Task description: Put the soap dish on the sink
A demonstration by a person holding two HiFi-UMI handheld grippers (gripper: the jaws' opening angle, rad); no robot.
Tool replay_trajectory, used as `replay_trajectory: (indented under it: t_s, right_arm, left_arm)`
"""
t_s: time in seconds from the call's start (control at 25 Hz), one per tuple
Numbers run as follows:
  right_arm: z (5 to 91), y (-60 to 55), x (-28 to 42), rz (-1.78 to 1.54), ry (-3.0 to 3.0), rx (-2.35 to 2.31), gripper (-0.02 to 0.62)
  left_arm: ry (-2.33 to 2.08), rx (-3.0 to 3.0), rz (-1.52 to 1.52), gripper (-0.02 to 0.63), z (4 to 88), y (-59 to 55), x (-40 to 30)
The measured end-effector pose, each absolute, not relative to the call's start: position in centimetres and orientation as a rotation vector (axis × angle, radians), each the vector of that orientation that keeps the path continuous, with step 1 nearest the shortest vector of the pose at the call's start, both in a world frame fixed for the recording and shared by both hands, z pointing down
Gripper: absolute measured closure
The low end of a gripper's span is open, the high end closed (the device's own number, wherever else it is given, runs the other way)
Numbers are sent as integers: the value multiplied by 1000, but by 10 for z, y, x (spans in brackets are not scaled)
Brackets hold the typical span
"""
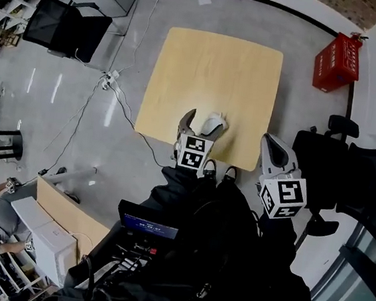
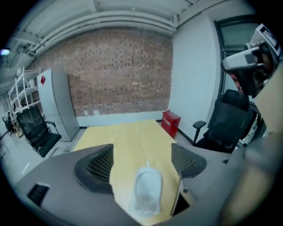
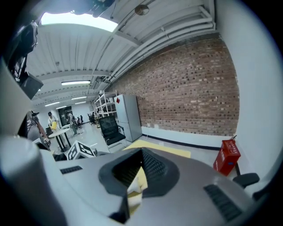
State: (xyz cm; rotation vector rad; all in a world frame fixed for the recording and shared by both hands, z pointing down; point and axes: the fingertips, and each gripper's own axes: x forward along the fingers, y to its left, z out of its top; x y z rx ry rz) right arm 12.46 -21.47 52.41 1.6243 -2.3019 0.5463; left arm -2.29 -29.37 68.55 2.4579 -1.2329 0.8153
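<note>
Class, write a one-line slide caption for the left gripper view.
Open left gripper above a white soap dish near the edge of the wooden table, jaws clear of it.

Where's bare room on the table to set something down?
Nearly all of the wooden table is bare: the whole far half and both side edges. Only one spot at the near edge is taken, by the soap dish, with the open left gripper above it.
</note>
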Motion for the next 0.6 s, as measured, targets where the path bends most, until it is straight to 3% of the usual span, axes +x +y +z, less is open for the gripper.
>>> replay_trajectory:
  t_s: [0.12, 0.28, 0.4, 0.6]
  right_arm:
    - [505, -220, 115, 491, -2352, 1624, 591]
    - [473, -224, 104, 402, -2417, 1623, 591]
    - [443, -223, 100, 333, -2452, 1646, 591]
    - [403, -230, 100, 219, -2499, 1725, 591]
  left_arm:
    - [-1329, 2531, 666, 335, 624, -299, -29]
    - [-1436, 2597, 504, 391, 555, -305, -39]
    - [-1508, 2636, 396, 599, 505, -303, -47]
    - [-1571, 2687, 262, 603, 445, -300, -57]
